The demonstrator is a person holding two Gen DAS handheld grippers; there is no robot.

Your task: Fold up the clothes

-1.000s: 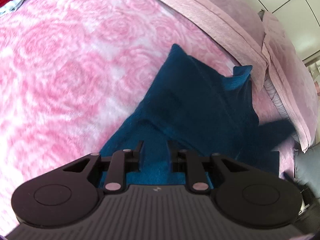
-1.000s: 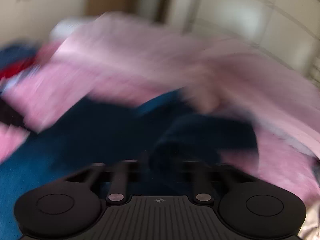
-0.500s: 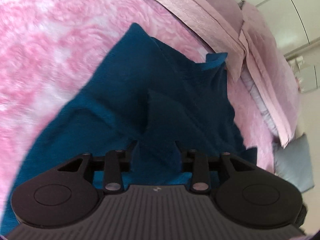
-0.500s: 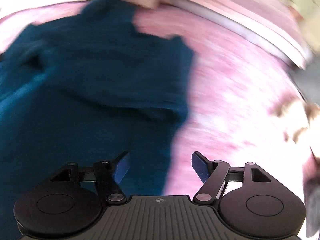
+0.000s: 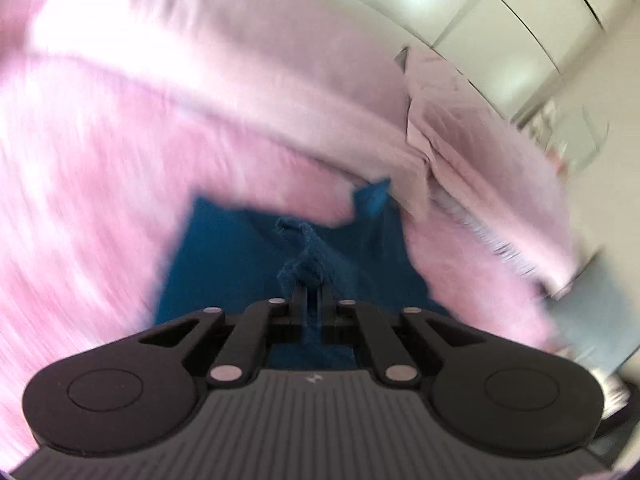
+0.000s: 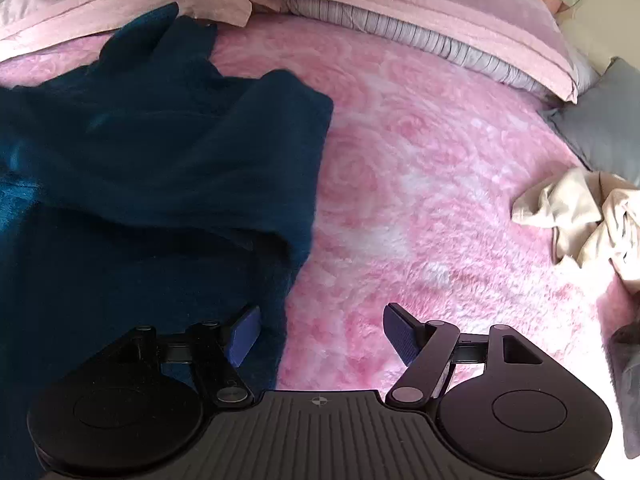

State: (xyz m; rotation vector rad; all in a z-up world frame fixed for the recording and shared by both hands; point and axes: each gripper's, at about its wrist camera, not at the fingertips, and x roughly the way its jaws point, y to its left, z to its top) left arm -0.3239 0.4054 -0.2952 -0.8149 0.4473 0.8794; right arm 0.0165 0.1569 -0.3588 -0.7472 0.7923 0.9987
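Lying rumpled on the fluffy pink rose-patterned bed cover (image 6: 420, 168), dark teal fleece garment (image 6: 152, 152); left tool (image 5: 310, 300) has just closed, pinching a bunched fold of it; right tool (image 6: 320, 332) wide open over the garment's edge, empty

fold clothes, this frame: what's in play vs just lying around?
In play:
- dark blue garment, spread on the bed
- left gripper, fingers shut on a pinch of that fabric
- right gripper, open over the garment's edge, holding nothing

Lying about:
- pink fluffy blanket
- pink pillows
- crumpled beige cloth
- grey cushion
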